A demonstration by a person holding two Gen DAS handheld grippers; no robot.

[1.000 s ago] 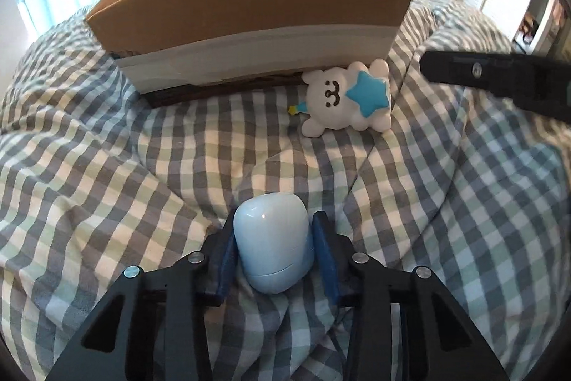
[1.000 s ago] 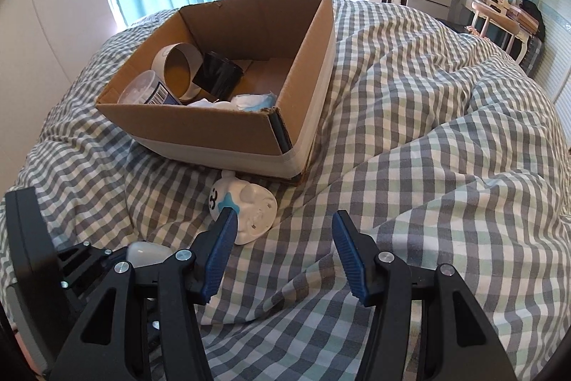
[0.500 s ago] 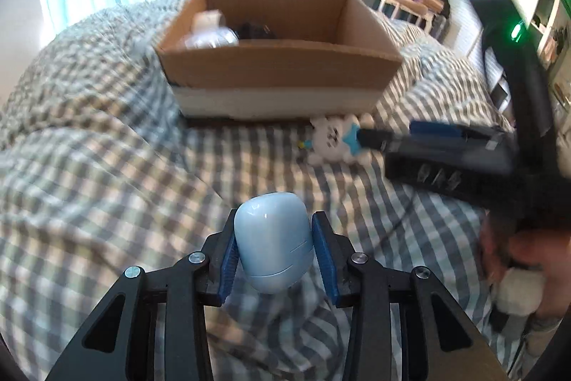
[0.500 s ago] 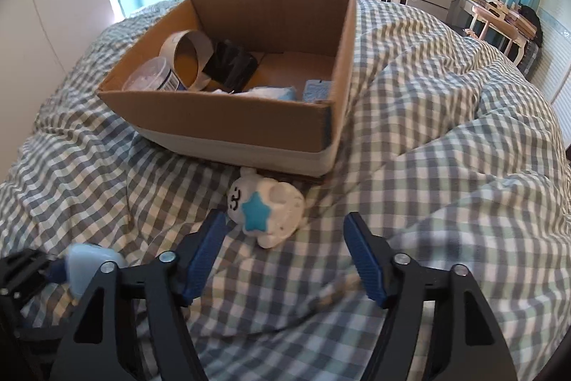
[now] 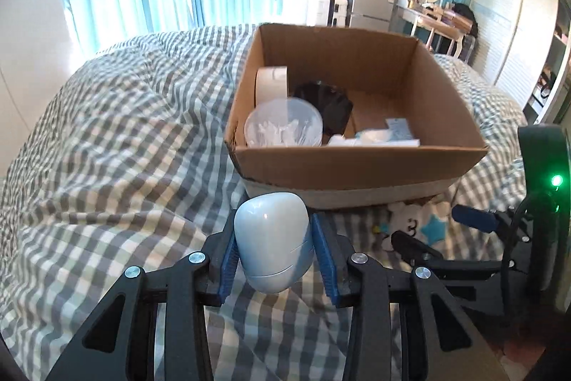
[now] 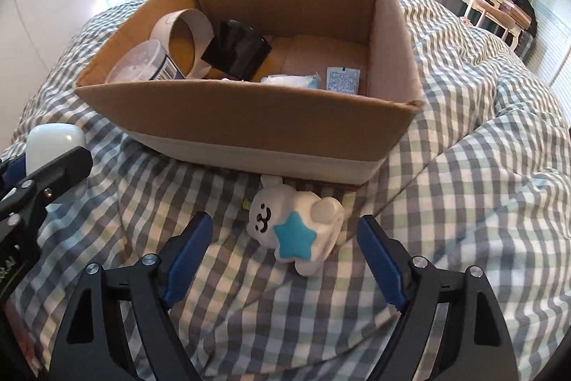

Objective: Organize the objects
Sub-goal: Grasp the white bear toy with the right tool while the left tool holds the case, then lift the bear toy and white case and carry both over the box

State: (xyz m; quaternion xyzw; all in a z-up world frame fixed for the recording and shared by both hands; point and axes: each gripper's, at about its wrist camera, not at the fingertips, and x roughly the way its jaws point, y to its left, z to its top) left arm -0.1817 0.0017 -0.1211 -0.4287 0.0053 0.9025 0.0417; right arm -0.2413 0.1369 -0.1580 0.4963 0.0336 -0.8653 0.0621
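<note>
A: What is held in the left gripper (image 5: 274, 247)?

B: A pale blue, egg-shaped case (image 5: 273, 240) is clamped between its blue pads, raised above the checked duvet (image 5: 107, 166) just in front of the cardboard box (image 5: 357, 163).

A: And the right gripper (image 6: 285, 256)?

B: Its jaws are spread wide and nothing is gripped. A white plush toy with a blue star (image 6: 296, 231) is lying on the duvet between the fingertips, untouched, close against the box's near wall.

A: What is seen inside the box?

B: A roll of tape (image 6: 185, 41), a clear lidded tub (image 6: 142, 63) and a black object (image 6: 235, 49) are gathered at the left side; a small blue sachet (image 6: 342, 79) is lying by the near wall.
</note>
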